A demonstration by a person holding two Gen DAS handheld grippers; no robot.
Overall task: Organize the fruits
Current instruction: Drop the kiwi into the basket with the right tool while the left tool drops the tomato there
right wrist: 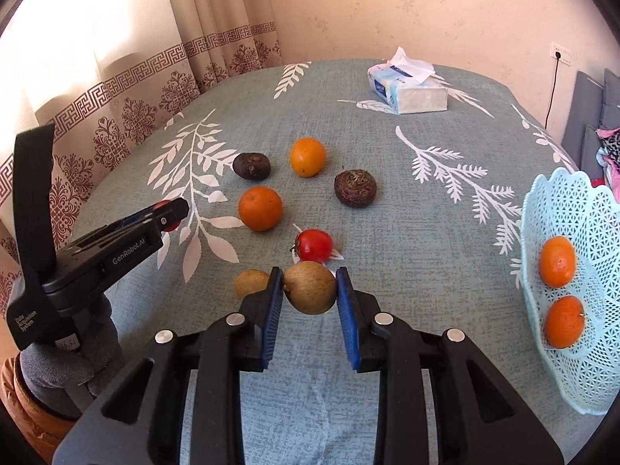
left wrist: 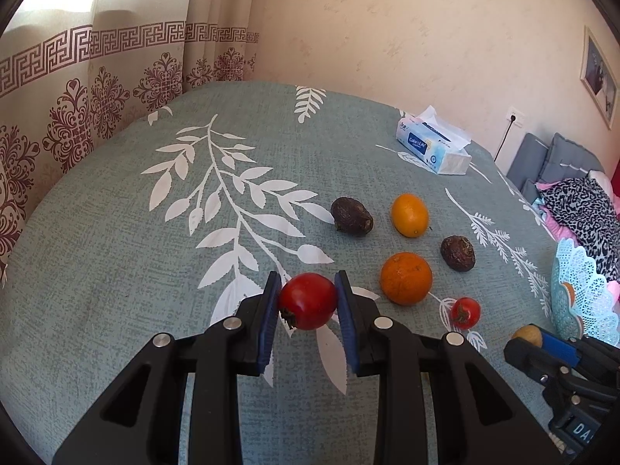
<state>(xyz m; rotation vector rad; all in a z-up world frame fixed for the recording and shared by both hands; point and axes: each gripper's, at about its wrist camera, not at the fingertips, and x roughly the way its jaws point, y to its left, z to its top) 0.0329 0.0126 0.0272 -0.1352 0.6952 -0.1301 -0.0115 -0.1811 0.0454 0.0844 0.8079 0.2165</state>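
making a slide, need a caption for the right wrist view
Right gripper shut on a brown fruit, lacy basket with two oranges at right.

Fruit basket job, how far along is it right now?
Done: two oranges lie in the basket. In hand: the left gripper holds a red tomato, the right gripper a brown fruit. Left on the cloth: two oranges, two dark fruits, a small tomato, another brown fruit.
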